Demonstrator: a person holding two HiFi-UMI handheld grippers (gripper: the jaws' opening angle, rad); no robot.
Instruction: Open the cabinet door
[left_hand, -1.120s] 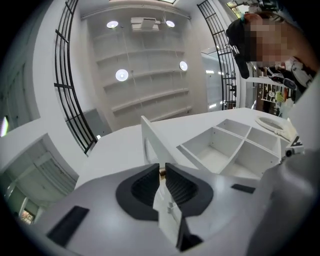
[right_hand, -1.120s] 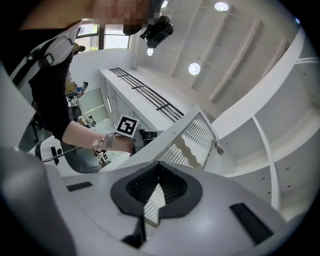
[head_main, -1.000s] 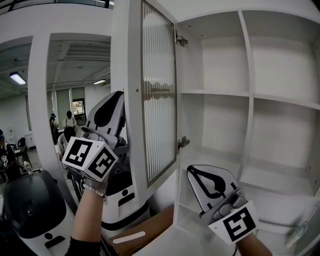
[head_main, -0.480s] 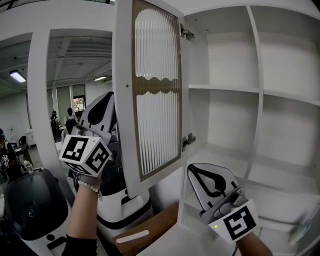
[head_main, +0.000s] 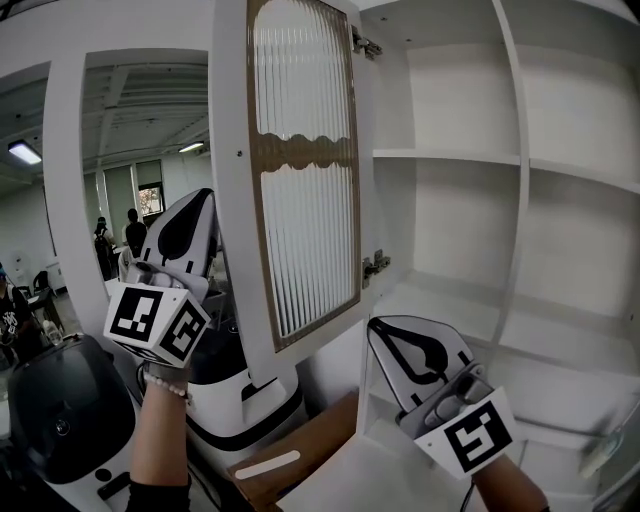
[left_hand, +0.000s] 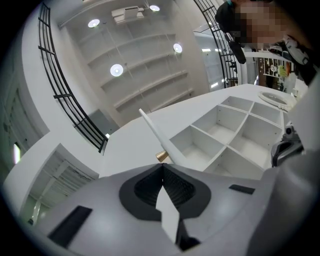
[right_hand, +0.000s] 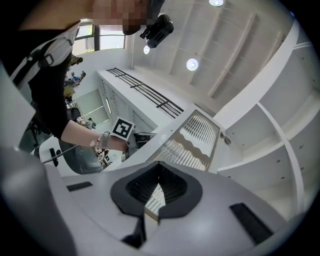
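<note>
White shelved cabinet (head_main: 450, 155) in a bright open hall, with people (head_main: 105, 240) small and indistinct at far left. Its top and right side are cut off. The cabinet door (head_main: 300, 180) (ribbed glass, long axis upright) stands swung out from its right-edge hinges. Left gripper (head_main: 196, 200) and right gripper (head_main: 383, 328), jaws together on nothing, sit either side of the door's lower edge.

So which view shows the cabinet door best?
The head view: the door stands open, nearly whole, ribbed panel and both hinges clear. The right gripper view shows it smaller and slanted. The left gripper view catches only its thin edge and knob.
</note>
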